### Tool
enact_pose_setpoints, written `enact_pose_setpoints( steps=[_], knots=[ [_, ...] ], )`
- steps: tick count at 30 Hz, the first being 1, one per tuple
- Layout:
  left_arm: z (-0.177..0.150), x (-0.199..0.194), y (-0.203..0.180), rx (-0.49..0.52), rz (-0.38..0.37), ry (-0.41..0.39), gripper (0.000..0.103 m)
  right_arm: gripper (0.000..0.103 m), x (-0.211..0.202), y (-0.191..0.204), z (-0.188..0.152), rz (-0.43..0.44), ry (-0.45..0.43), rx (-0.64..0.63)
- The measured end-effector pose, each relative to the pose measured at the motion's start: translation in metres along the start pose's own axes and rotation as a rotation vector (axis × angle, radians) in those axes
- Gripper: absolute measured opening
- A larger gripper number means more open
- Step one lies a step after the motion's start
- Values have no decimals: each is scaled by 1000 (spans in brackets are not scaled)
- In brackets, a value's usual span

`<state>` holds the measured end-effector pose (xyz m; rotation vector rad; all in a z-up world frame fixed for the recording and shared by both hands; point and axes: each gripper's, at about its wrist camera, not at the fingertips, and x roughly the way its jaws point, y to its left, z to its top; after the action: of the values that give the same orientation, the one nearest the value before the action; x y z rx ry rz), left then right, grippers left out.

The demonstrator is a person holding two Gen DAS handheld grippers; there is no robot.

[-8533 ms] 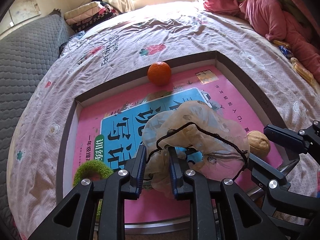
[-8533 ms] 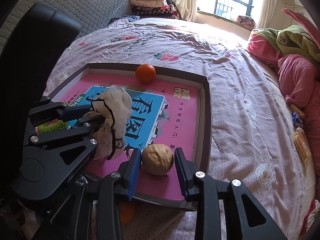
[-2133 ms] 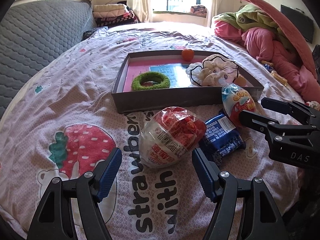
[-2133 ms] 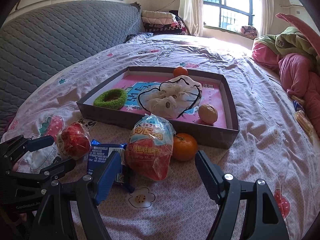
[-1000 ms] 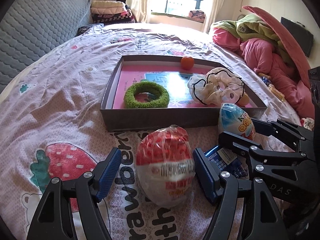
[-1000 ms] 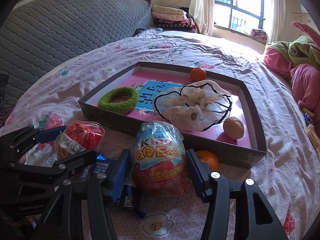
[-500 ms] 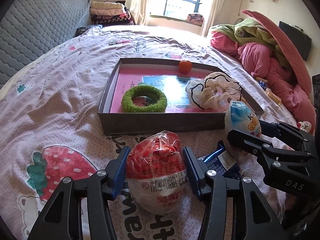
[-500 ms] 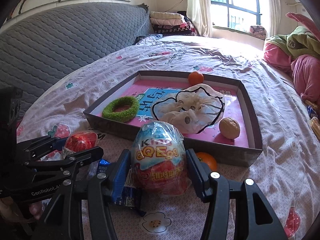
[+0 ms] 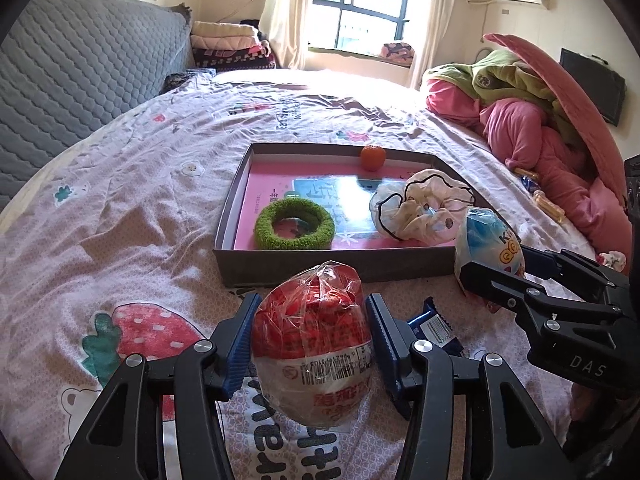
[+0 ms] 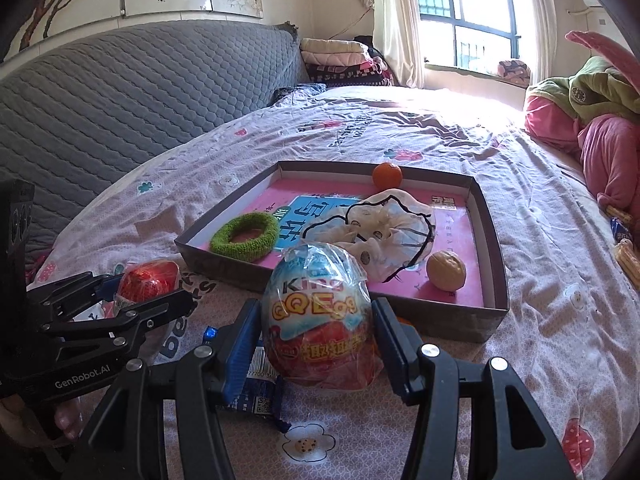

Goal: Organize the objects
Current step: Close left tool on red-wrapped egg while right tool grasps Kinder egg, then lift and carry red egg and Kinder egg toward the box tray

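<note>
I had both tongs clamped: left gripper (image 9: 310,334) on the red egg (image 9: 314,344), right gripper (image 10: 318,334) on the blue egg (image 10: 320,316), both at the box's (image 10: 452,316) near edge. Next, I judged, lift them over its wall.

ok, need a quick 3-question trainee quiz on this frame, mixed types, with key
1. True or false: the left hand-held gripper is shut on the red wrapped egg.
2. Which lies outside the tray? A) walnut B) green ring C) blue snack packet
3. Fill in: the right hand-held gripper holds the ____ wrapped egg.

Key: 1 true; 2 C; 3 blue
</note>
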<state>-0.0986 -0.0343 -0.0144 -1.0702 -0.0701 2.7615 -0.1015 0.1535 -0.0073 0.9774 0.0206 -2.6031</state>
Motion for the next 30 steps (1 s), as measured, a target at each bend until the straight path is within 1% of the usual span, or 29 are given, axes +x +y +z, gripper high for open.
enact_pose_setpoints(
  steps=[6,10,14,24,28,30],
  knots=[
    [7,-13,-10,6,22,-25,55,56,-16,-2,6,3,-45,-5],
    [15,-21,-15,11,27,-44,55,56,-26,-7,11,16,-77,6],
    [21,-27,-21,13,32,-58,55,56,-33,-13,15,8,-100,13],
    [31,-28,-31,15,22,-66,55,56,-48,-22,20,-5,-139,25],
    [35,-29,-35,9,-1,-70,55,56,-49,-24,20,-8,-144,34],
    [37,-29,-37,15,7,-72,55,56,-49,-24,20,-9,-144,35]
  ],
)
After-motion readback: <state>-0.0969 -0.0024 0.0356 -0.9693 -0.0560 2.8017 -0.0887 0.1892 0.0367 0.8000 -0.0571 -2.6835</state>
